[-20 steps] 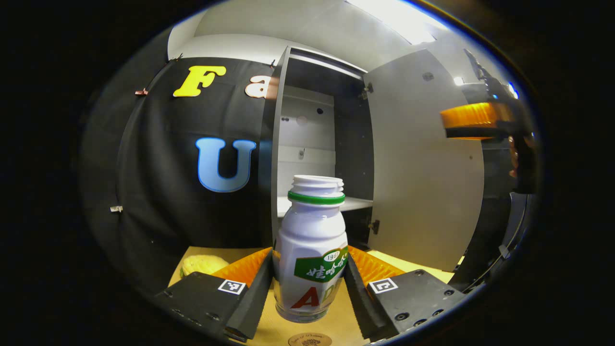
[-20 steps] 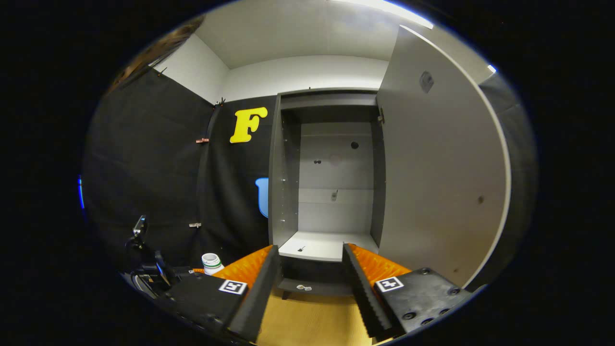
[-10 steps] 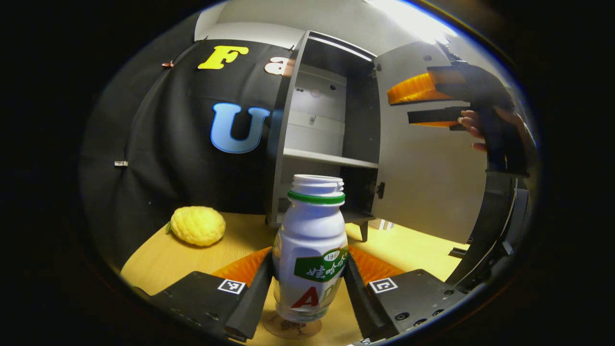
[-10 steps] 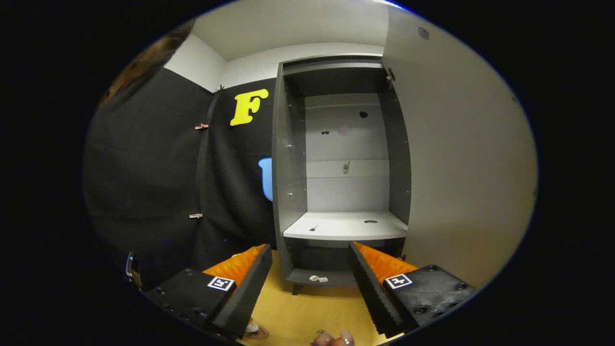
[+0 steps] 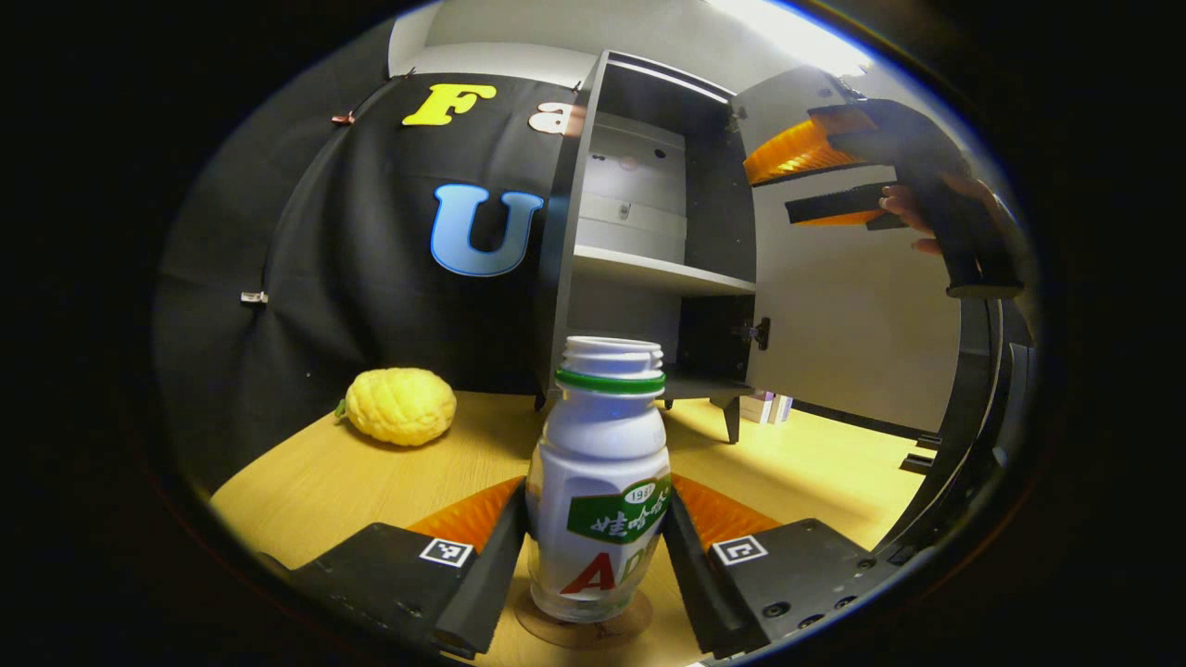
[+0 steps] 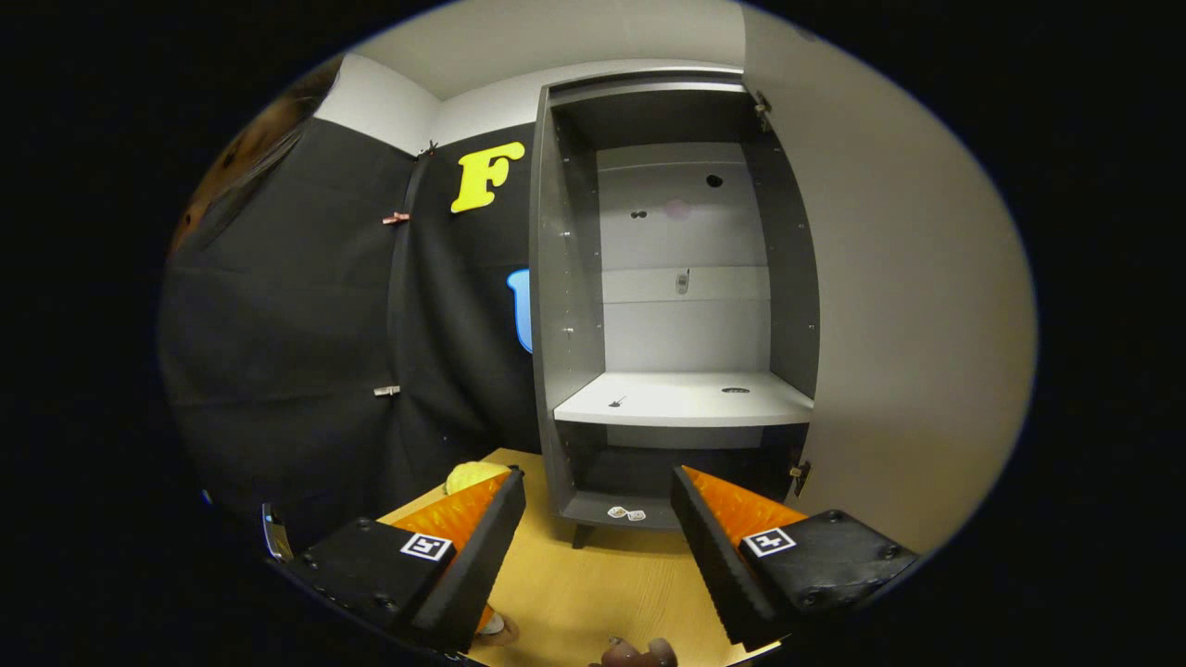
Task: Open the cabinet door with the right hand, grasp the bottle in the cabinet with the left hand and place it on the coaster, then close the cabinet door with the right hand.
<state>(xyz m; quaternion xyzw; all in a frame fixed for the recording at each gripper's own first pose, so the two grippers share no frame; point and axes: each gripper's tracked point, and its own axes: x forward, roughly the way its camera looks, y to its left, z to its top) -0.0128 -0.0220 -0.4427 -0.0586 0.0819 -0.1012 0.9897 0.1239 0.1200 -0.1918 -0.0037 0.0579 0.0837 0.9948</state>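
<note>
In the left gripper view my left gripper (image 5: 595, 537) is shut on a white bottle (image 5: 600, 472) with a green neck ring and no cap. The bottle stands upright on a round coaster (image 5: 584, 628) on the wooden table. The grey cabinet (image 5: 649, 232) stands behind with its door (image 5: 852, 315) swung open to the right. My right gripper (image 5: 815, 181), held by a hand, hovers high in front of that door. In the right gripper view my right gripper (image 6: 598, 528) is open, facing the cabinet (image 6: 681, 278); its shelf (image 6: 686, 400) is bare and the door (image 6: 908, 306) is close on the right.
A yellow bumpy fruit (image 5: 400, 419) lies on the table (image 5: 797, 463) left of the cabinet, against the black cloth wall. In the right gripper view the fruit (image 6: 471, 476) peeks above the left finger, and fingertips of a hand (image 6: 639, 654) show at the bottom edge.
My left gripper carried the bottle down and away from the cabinet onto the coaster. The right gripper rose and moved closer to the open cabinet and door.
</note>
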